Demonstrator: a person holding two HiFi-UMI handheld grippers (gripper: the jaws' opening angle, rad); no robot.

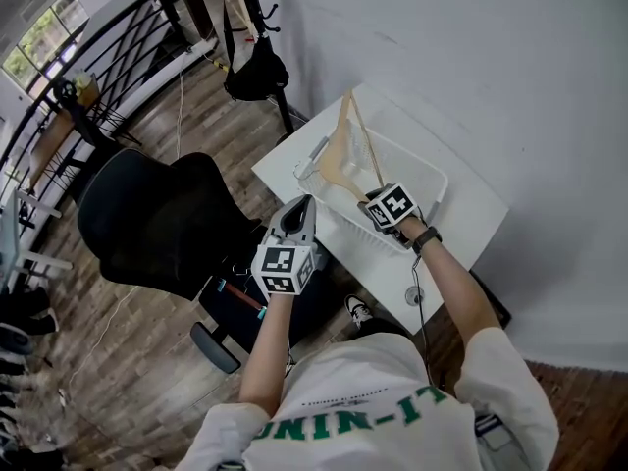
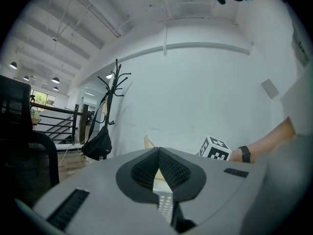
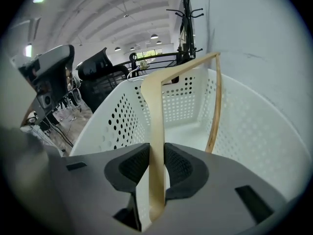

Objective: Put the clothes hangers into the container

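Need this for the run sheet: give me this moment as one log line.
right gripper: shut on wooden hanger | hanger: upright in white perforated basket, not released | left gripper: shut, empty

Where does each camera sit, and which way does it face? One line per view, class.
Head view: on the person's head, steeply down at white perforated plastic basket on white table; forearms, left gripper, right gripper show.
Left gripper view: on that gripper, about level towards white wall, black coat stand; its shut, empty jaws.
Right gripper view: on that gripper, down into the basket; jaws clamp pale wooden hanger.
Shared: head and right gripper views show hanger, basket.
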